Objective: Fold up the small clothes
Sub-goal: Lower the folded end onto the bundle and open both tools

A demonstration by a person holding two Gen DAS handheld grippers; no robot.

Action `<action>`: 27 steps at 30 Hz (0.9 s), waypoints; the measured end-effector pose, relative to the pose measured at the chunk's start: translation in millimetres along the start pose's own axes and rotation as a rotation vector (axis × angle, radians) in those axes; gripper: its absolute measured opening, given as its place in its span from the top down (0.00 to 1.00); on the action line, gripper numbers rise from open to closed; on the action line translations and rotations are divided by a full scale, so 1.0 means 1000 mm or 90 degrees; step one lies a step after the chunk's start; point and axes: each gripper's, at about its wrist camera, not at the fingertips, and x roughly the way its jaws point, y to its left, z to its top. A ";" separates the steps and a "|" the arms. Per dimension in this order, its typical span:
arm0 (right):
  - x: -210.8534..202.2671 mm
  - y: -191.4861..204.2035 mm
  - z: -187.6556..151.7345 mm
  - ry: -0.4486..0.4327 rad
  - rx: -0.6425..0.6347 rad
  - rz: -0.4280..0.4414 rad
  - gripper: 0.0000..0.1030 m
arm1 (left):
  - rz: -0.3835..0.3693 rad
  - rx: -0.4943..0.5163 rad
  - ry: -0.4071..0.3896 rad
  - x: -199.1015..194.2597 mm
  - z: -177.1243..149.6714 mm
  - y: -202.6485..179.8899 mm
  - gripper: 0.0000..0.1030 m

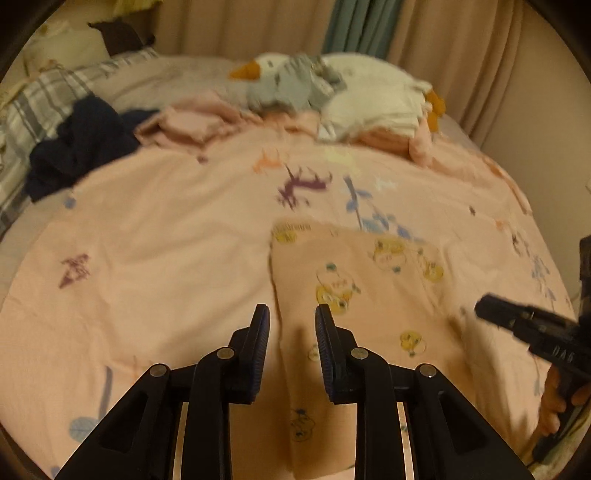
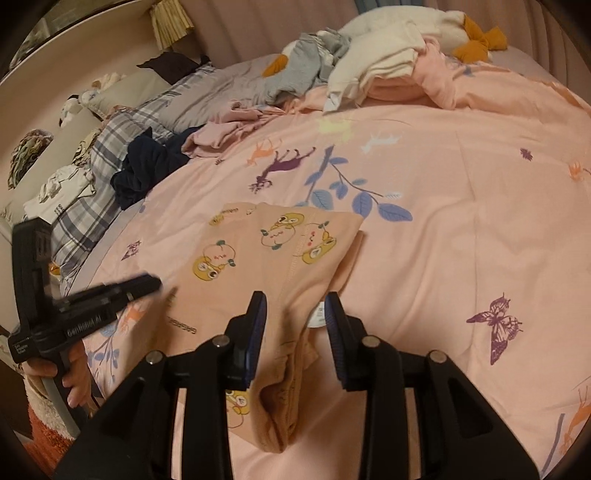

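A small peach garment (image 1: pixel 369 280) printed with yellow cartoon figures lies folded on the pink bedspread (image 1: pixel 166 240). My left gripper (image 1: pixel 291 314) hovers over its near left part, open, fingers apart, with the cloth lying loose below the gap. In the right wrist view the same garment (image 2: pixel 280 240) reaches under my right gripper (image 2: pixel 295 301), which is also open; a bunched fold and a white label (image 2: pixel 318 314) show between its fingers, not pinched. The right gripper (image 1: pixel 484 308) enters the left view from the right, and the left gripper (image 2: pixel 151 284) appears at the left of the right view.
Unfolded clothes lie at the far side of the bed: a navy garment (image 2: pixel 147 166), a pink one (image 2: pixel 229 133), a grey one (image 2: pixel 306 70) and a white one (image 2: pixel 373 59) over a plush goose (image 1: pixel 255 68). Plaid pillows (image 2: pixel 96 192) line the left. Curtains (image 1: pixel 424 33) hang behind.
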 end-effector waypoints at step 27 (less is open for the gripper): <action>0.064 0.012 -0.024 0.082 -0.039 -0.016 1.00 | -0.048 0.039 0.097 0.069 -0.031 -0.020 0.82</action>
